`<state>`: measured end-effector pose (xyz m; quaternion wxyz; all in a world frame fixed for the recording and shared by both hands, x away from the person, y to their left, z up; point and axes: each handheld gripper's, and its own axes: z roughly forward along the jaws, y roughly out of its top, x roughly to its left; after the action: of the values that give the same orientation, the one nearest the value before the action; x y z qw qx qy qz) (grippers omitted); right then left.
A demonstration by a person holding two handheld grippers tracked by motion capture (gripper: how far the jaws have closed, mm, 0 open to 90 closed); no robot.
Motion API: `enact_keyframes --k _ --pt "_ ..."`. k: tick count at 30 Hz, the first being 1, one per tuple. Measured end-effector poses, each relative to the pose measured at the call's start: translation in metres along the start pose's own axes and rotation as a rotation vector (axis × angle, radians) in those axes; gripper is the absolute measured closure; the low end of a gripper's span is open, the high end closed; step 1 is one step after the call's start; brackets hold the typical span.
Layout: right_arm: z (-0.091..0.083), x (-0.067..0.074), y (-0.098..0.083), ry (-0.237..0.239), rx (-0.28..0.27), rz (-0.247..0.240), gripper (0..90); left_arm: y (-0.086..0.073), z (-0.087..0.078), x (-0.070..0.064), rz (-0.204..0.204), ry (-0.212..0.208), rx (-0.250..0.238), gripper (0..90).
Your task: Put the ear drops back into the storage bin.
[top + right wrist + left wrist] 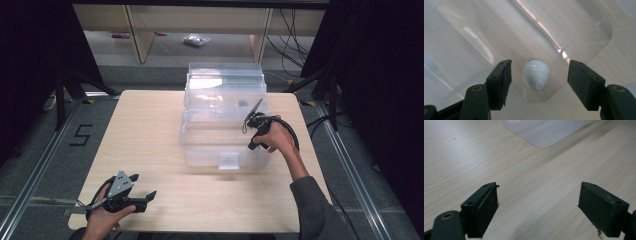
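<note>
A clear plastic storage box (200,152) stands in the middle of the wooden table, its lid tipped up at the back. My right gripper (251,121) reaches down into the box from its right side. In the right gripper view the gripper (539,78) is open, and a small white rounded thing with a ribbed neck (535,73) lies on the box floor (499,32) near a rounded corner, between the two jaws. My left gripper (144,186) rests at the table's near left, open with nothing in it (539,205). The box's corner (544,132) lies ahead of it.
Bare tabletop (150,130) lies left of and in front of the box. The table's front edge (200,231) runs close to the left hand. Beyond the table are a shelf frame (140,35), cables (290,45) and a small bag (196,40) on the floor.
</note>
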<state>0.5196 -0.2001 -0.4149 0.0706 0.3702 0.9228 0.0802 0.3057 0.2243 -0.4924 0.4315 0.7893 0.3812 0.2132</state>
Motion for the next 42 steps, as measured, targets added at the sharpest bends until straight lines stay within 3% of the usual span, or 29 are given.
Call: enact_keyframes --k 3,14,27,42 --pt "-0.007 0.002 0.0 -0.016 -0.021 -0.003 35.0 0.0 0.0 0.0 0.002 0.001 0.002 15.5" --pt "-0.025 0.01 0.0 -0.005 -0.071 -0.012 33.6 0.0 0.0 0.0 -0.001 0.0 -0.003 15.4" --pt "-0.049 0.018 -0.015 -0.018 -0.139 -0.009 32.0 0.0 0.0 0.0 -0.001 0.002 -0.002 15.4" --pt "-0.062 0.027 -0.03 -0.007 -0.198 -0.019 28.2 0.0 0.0 0.0 0.001 0.003 -0.002 15.5"
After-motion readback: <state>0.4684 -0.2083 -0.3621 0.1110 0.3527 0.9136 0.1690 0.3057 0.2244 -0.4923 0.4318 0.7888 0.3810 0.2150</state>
